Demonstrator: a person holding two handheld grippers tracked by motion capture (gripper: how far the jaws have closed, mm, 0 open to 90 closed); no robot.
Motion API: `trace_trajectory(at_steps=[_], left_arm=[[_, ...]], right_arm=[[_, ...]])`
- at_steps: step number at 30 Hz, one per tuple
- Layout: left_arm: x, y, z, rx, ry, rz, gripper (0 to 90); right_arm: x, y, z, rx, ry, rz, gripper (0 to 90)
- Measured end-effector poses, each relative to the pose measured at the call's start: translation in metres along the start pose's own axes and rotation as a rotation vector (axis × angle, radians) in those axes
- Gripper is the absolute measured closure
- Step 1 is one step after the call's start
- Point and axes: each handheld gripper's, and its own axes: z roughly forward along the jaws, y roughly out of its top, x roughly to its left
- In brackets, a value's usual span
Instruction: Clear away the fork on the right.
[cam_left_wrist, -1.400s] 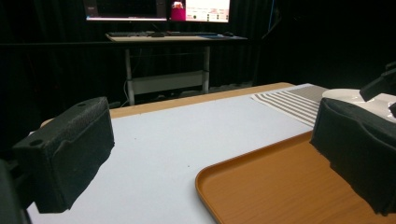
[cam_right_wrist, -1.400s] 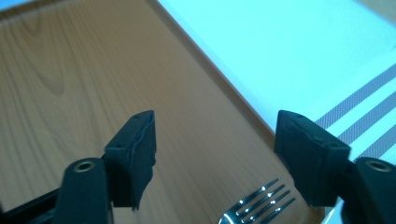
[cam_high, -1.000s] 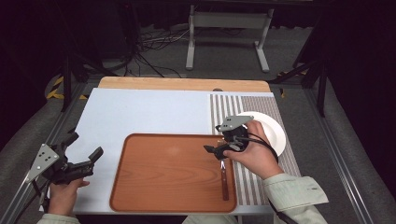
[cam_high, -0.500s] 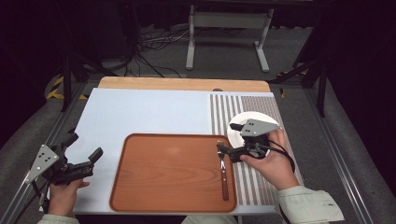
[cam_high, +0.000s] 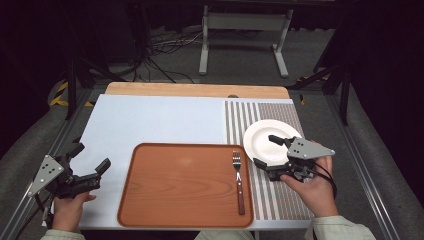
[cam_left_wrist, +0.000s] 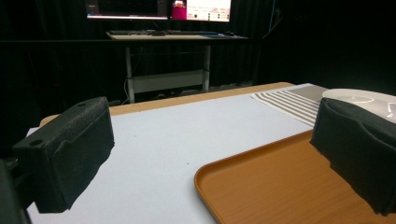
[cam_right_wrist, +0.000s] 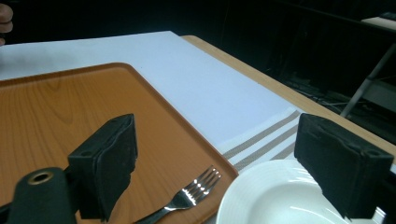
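Fork (cam_high: 238, 181) lies lengthwise on tray (cam_high: 170, 185), tines pointing away.

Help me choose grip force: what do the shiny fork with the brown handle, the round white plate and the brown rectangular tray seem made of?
Shiny fork with the brown handle: polished metal tines that glint, handle apparently wood. Round white plate: glazed ceramic by its glossy highlights, possibly melamine. Brown rectangular tray: wood-grain surface, matte, maybe laminate.

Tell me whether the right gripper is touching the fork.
Apart. In the high view the right gripper sits over the plate's edge, with tray and mat between it and the fork.
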Motion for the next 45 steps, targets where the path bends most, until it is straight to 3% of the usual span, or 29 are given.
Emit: trace_trajectory(at_steps=[10,19,29,45], left_arm=[[0.000,0.000,0.000,0.002,0.000,0.002,0.3],[0.000,0.000,0.001,0.001,0.000,0.002,0.3],[0.000,-0.001,0.001,0.004,-0.006,0.005,0.3],[0.000,-0.002,0.001,0.004,-0.005,0.004,0.3]], right_arm=[[-0.006,-0.029,-0.016,-0.060,-0.026,0.036,14.3],[-0.013,-0.051,-0.020,-0.089,-0.047,0.058,13.7],[-0.015,-0.068,-0.024,-0.077,-0.072,0.082,13.7],[-0.011,-0.091,-0.014,-0.033,-0.071,0.145,13.7]])
